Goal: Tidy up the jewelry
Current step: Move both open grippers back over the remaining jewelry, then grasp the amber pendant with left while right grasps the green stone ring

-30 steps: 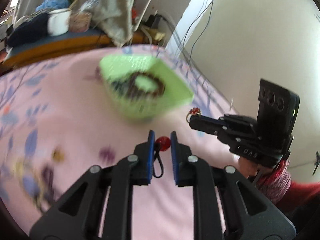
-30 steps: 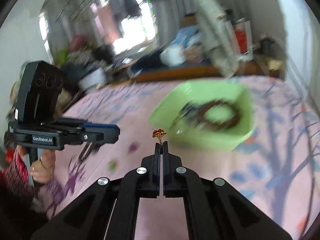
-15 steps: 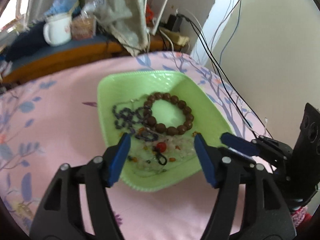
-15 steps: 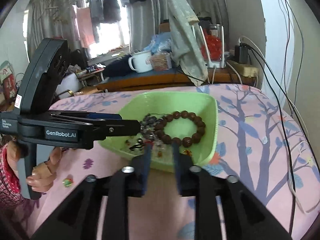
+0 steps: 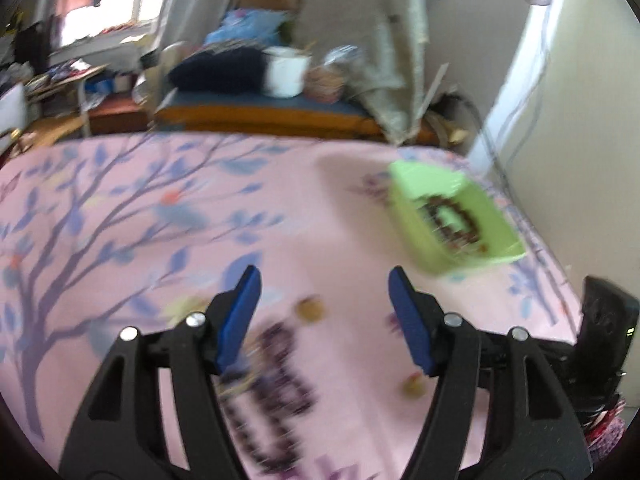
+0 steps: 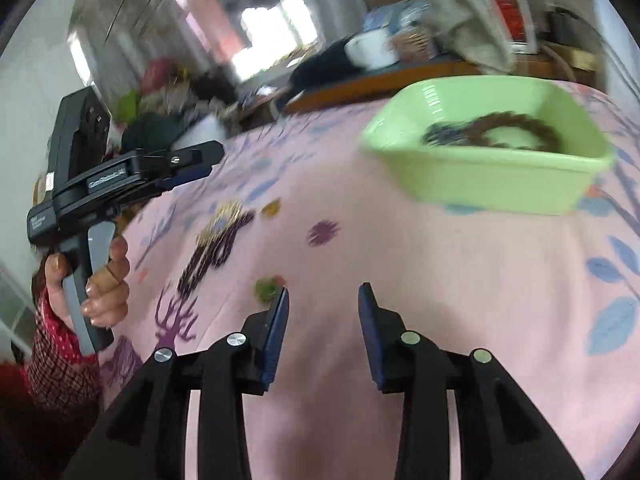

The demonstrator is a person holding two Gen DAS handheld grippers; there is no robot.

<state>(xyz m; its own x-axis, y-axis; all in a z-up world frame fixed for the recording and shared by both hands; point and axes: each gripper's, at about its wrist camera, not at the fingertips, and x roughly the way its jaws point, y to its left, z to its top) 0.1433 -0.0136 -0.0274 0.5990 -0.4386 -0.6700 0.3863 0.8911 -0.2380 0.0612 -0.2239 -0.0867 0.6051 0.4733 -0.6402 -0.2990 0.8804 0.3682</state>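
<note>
Already the green tray (image 6: pixel 492 176) holds a brown bead bracelet (image 6: pixel 516 128) and darker pieces. Both left gripper (image 5: pixel 324 312) and right gripper (image 6: pixel 322 320) are wide and empty. Near the tray, a dark beaded strand (image 6: pixel 216 248) and small pieces wait on the pink cloth (image 6: pixel 440 280).

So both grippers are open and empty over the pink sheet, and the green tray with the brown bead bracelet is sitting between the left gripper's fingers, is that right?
Not quite. Both the left gripper and right gripper are open and empty over the pink sheet, but the green tray with the brown bead bracelet is not between the left fingers. The left wrist view shows it farther off, up and to the right.
</note>
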